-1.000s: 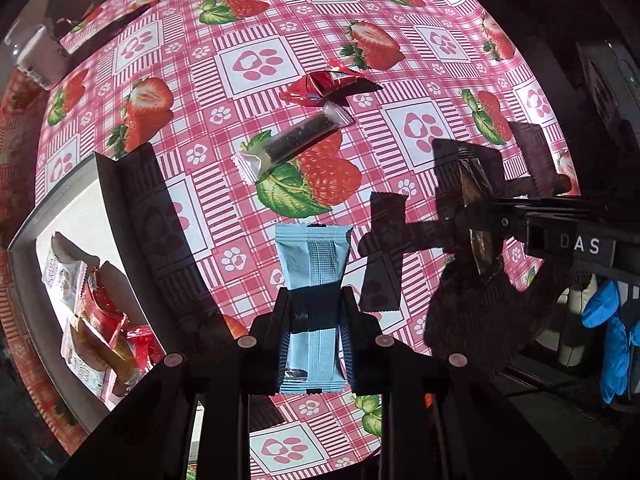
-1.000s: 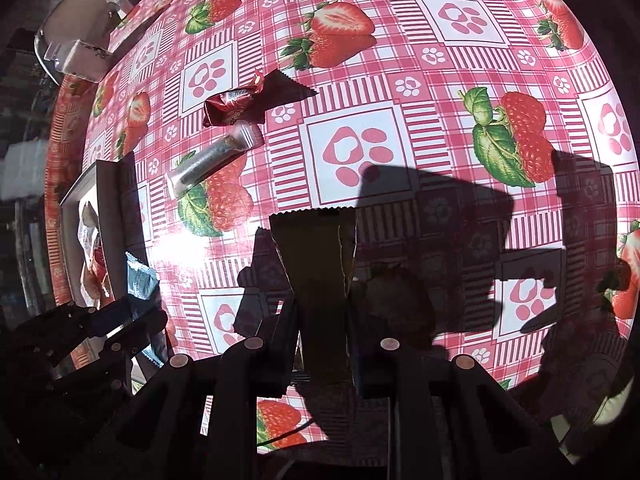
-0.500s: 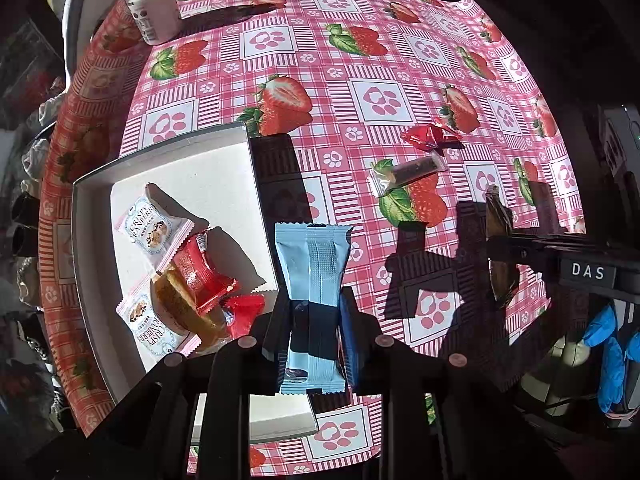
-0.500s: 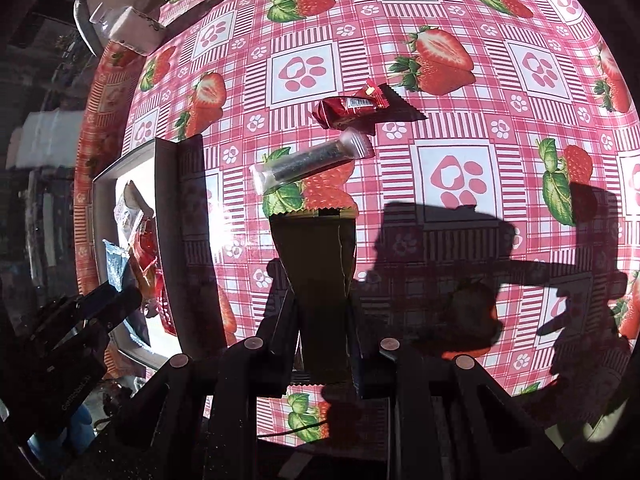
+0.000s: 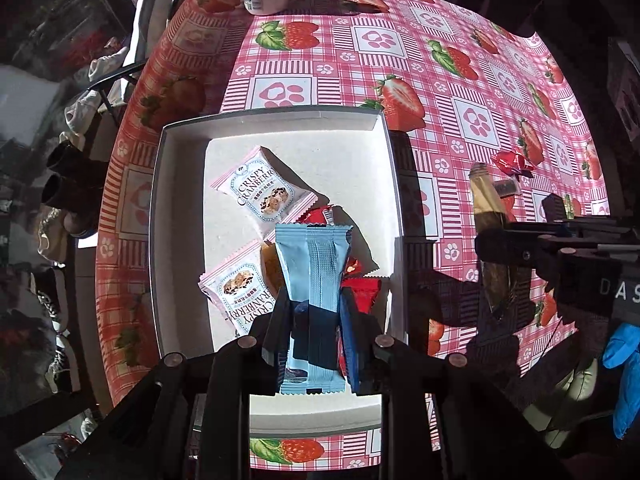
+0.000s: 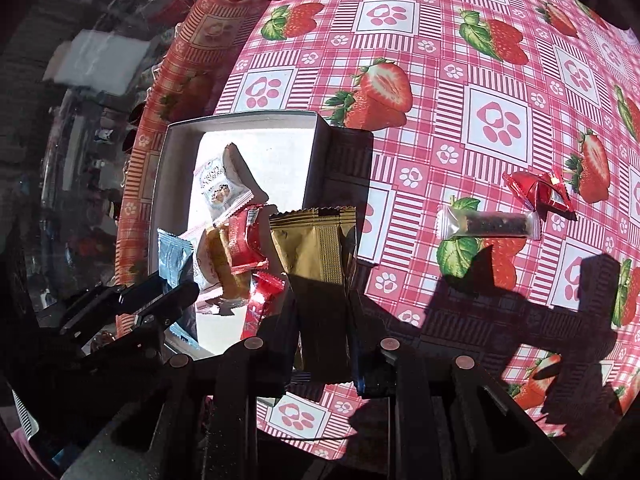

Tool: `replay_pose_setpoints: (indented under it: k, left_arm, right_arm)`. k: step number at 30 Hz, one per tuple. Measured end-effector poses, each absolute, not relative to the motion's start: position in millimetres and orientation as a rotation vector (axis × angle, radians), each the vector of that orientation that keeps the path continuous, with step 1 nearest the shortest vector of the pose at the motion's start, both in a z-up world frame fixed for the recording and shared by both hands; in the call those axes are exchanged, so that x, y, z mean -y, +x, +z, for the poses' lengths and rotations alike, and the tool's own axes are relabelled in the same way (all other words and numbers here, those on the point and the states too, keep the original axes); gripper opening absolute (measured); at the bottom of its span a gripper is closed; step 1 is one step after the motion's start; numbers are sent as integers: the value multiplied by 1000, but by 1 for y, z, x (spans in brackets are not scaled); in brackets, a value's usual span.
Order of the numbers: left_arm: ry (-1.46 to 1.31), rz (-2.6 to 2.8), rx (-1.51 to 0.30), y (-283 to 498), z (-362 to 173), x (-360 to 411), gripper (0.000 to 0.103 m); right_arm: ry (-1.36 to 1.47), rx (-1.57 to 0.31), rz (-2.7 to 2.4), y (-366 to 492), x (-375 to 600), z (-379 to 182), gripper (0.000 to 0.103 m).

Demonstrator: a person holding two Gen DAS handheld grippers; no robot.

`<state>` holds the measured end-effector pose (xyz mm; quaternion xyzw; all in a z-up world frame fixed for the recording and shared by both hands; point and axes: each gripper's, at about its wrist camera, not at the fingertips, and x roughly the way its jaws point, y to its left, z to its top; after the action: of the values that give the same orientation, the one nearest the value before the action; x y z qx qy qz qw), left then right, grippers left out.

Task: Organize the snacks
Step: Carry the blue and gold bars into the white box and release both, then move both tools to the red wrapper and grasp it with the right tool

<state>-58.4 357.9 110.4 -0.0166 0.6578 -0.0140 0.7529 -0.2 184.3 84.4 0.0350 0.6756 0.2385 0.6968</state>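
Pale-blue foil snack bar sits clenched in our left claw, hanging over the 5 o'clock part of the shallow white cardboard tray, above the pink-and-white cranberry biscuit packs and red wrappers heaped there. Our right claw grips a gold foil snack pouch over the tray's right wall, at about 3 o'clock from the blue bar.

If we let go here, the blue bar may land on the heap and slide askew rather than lie flat. The gold pouch straddles the wall, so it could tip out onto the pink strawberry-print counter. The two claws are near; they might knock together.

Compared with a second ago, both claws have swung from the open counter to the tray. The clear-wrapped dark bar and red twisted candy remain on the counter.
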Motion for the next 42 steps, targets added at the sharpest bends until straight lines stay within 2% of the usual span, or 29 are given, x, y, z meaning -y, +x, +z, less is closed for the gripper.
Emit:
replay_pose_setpoints:
  k: [10, 23, 25, 26, 27, 28, 29, 30, 42]
  left_arm:
    - [-39, 45, -1459, -69, 97, -393, 25]
    - [-45, 30, -1503, -72, 79, -400, 26]
    - [-33, 29, -1511, -74, 78, -398, 39]
    - [-28, 29, -1511, -74, 78, -397, 46]
    - [-23, 32, -1509, -75, 78, -397, 59]
    - [-19, 37, -1504, -75, 79, -396, 68]
    - [-17, 37, -1499, -76, 80, -395, 70]
    - [-16, 33, -1499, -75, 80, -394, 71]
    - [53, -113, -1483, -54, 102, -335, 74]
  right_arm:
    - [-9, -1525, 609, -5, -245, 78, 23]
    - [-31, -1571, 612, -1, -281, 61, 24]
    - [-24, -1583, 608, 0, -286, 58, 24]
    - [-14, -1595, 607, 1, -287, 55, 26]
    - [-2, -1606, 603, 1, -284, 54, 48]
    - [6, -1612, 590, 2, -282, 52, 85]
    - [11, -1609, 568, 4, -279, 50, 98]
    - [19, -1597, 547, 4, -274, 51, 103]
    - [279, -1631, 247, 31, -145, 28, 103]
